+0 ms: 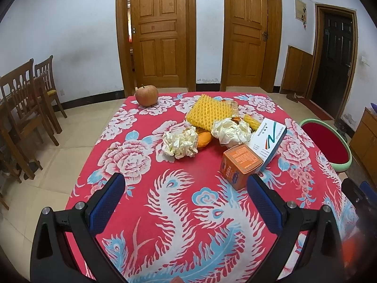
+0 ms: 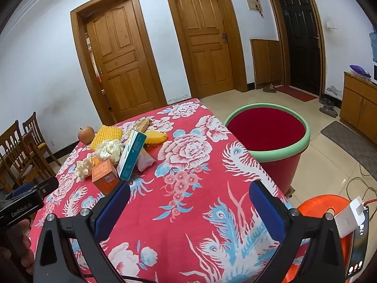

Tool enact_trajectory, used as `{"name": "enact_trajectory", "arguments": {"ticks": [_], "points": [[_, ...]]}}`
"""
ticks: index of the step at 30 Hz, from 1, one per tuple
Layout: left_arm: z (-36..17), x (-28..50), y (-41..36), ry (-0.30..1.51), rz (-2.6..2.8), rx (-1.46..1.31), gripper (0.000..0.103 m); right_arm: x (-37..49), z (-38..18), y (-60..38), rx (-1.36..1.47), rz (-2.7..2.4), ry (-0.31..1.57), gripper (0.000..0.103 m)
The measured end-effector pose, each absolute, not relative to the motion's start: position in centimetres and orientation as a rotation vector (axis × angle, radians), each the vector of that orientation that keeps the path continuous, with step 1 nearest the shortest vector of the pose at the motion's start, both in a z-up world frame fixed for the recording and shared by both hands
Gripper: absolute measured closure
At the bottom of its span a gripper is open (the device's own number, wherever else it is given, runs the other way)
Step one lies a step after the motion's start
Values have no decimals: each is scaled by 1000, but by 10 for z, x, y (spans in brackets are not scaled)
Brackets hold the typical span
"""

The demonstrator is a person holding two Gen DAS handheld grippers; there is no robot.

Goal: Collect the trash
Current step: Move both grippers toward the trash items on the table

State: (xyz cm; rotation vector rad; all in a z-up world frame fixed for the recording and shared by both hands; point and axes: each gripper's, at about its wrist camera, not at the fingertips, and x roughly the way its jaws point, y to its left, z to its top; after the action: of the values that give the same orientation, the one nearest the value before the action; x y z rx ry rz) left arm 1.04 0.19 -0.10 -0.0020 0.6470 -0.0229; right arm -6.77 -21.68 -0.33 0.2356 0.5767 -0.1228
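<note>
Red floral cloth covers the bench, the biggest thing in the room's middle. Off its edge at about three o'clock stands a red bin with a green rim, on the floor and seemingly empty. The trash sits heaped toward twelve o'clock on the cloth: yellow foam netting, a white-and-teal medicine box leaning on an orange carton, then two crumpled tissues, with an apple apart at eleven o'clock. Both the left gripper and the right gripper hover low over the near cloth, spread wide and carrying nothing. By my reading, collecting has not begun; the next move calls for reaching forward to the orange carton, nearest the left gripper, and closing squarely on its sides.
</note>
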Motion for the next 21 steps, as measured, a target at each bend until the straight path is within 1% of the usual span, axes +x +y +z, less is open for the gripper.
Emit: {"name": "enact_trajectory", "arguments": {"ticks": [21], "points": [[-9, 56, 42, 708, 24, -65, 1, -45, 5, -187, 163, -132, 609, 0]]}}
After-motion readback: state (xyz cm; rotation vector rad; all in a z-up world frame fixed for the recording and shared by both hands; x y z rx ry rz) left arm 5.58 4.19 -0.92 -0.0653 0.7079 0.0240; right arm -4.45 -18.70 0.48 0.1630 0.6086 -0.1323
